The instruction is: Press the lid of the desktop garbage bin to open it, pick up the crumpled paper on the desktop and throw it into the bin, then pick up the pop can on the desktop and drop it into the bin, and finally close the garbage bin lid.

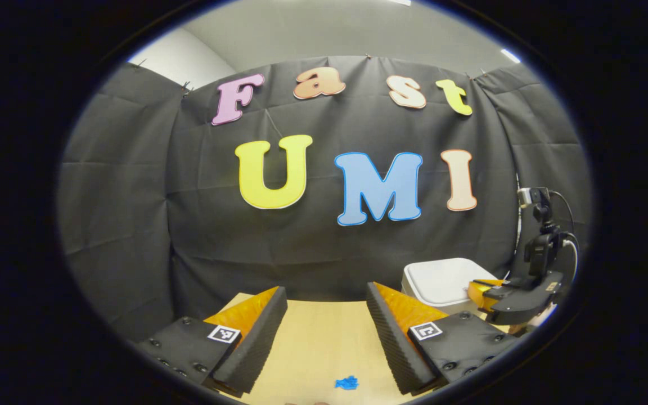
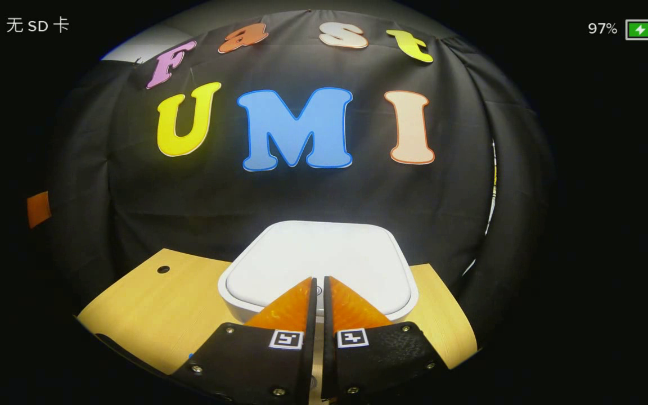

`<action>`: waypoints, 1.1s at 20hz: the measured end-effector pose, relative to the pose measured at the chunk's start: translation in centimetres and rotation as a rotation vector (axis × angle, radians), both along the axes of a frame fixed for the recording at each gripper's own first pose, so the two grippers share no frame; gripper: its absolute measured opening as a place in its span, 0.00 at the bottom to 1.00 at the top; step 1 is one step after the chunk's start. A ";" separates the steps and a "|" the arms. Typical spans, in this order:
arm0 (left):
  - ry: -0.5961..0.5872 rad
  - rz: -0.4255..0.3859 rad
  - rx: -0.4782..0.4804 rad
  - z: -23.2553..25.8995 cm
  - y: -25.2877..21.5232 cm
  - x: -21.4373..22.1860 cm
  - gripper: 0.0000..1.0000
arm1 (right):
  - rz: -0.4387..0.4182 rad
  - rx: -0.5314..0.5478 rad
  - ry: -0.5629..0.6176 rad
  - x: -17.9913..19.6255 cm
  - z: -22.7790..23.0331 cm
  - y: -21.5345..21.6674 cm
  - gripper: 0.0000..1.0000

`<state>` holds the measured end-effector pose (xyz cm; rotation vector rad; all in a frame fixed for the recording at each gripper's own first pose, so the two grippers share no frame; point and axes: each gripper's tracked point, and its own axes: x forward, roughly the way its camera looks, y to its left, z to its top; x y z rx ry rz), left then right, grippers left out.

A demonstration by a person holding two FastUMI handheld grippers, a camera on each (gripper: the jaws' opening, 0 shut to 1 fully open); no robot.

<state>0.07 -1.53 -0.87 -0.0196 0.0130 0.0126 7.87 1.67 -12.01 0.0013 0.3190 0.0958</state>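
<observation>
The white desktop bin (image 2: 324, 253) stands at the back of the wooden table (image 2: 172, 304) with its lid down. My right gripper (image 2: 319, 279) is shut with nothing between its fingers, and its tips sit over the front middle of the lid; whether they touch it I cannot tell. In the left gripper view the bin (image 1: 439, 278) is at the far right, with the right gripper (image 1: 518, 295) reaching over its near edge. My left gripper (image 1: 327, 289) hangs open above the table (image 1: 324, 337), holding nothing, to the left of the bin.
A small blue scrap (image 1: 346, 383) lies on the table near the front edge, below my left gripper. A round hole (image 2: 163, 269) sits in the tabletop left of the bin. The black cloth wall stands close behind the bin.
</observation>
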 end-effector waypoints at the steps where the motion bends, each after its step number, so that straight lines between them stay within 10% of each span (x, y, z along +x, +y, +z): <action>1: 0.000 -0.002 -0.002 0.0 -0.1 0.0 0.95 | 0.004 0.002 0.005 -0.2 -0.1 0.0 0.08; 22: -0.021 -0.030 -0.018 0.6 -1.5 -1.4 0.95 | 0.021 0.079 -0.059 -0.4 3.8 -0.7 0.01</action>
